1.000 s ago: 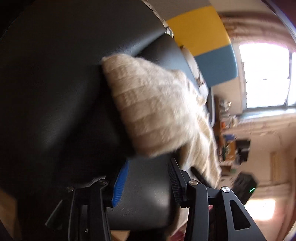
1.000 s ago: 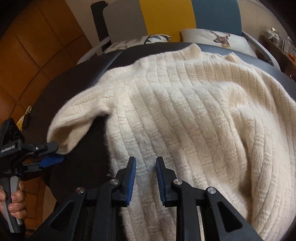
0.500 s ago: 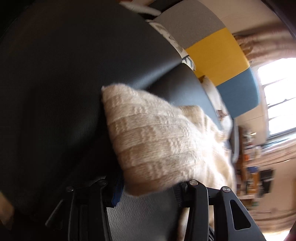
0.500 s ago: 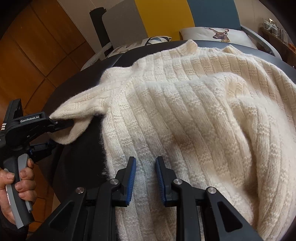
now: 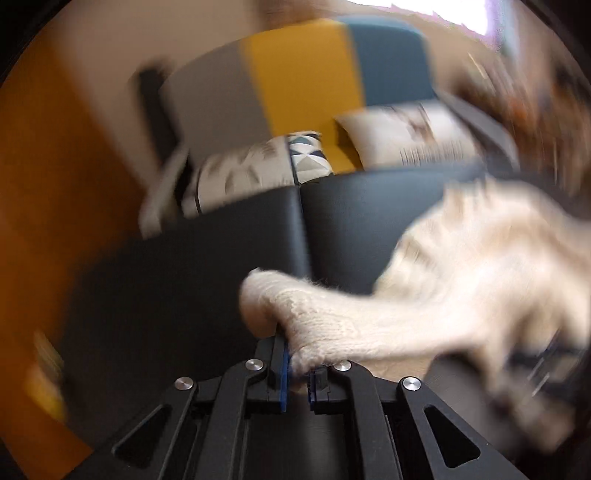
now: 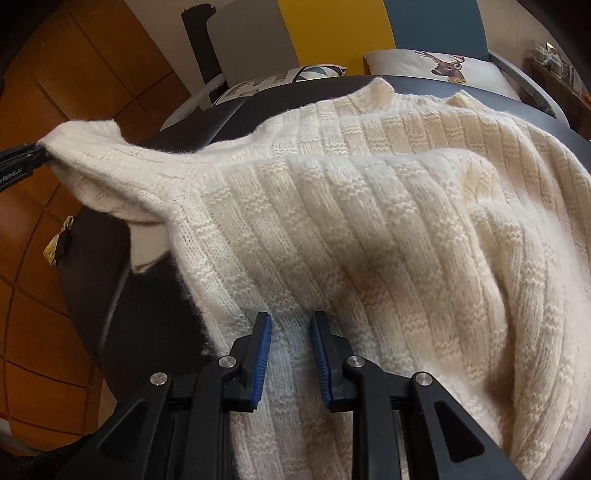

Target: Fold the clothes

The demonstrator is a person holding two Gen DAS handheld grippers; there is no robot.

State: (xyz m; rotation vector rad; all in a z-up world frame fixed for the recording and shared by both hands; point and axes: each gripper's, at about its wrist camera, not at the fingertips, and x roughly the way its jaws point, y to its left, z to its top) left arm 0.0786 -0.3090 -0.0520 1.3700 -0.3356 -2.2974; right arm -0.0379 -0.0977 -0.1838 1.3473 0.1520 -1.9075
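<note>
Cream ribbed sweater [image 6: 369,229] lies spread over a round dark table [image 6: 110,258], its collar toward the far edge and its body covering most of the top. One sleeve [image 6: 110,173] stretches off to the left side of the right wrist view, raised clear of the table, where the left gripper [image 5: 297,373] has it by the cuff. In the left wrist view, which is heavily blurred, the cuff [image 5: 291,314] bulges up from between the blue pads, and the jaws have just been closing; they now stand nearly together, clamped on the knit. The right gripper [image 6: 290,354] points down at the sweater's lower body near the table's near edge. Its blue-padded fingers [image 6: 262,354] stand a little apart with the ribbed fabric showing between them; whether the pads pinch a fold of it cannot be told. Beyond the table stands a sofa [image 6: 332,29] with grey, yellow and blue back panels, carrying a patterned cushion [image 6: 280,81] and a deer cushion [image 6: 439,70]. Brown floor tiles [image 6: 33,266] surround the table.
</note>
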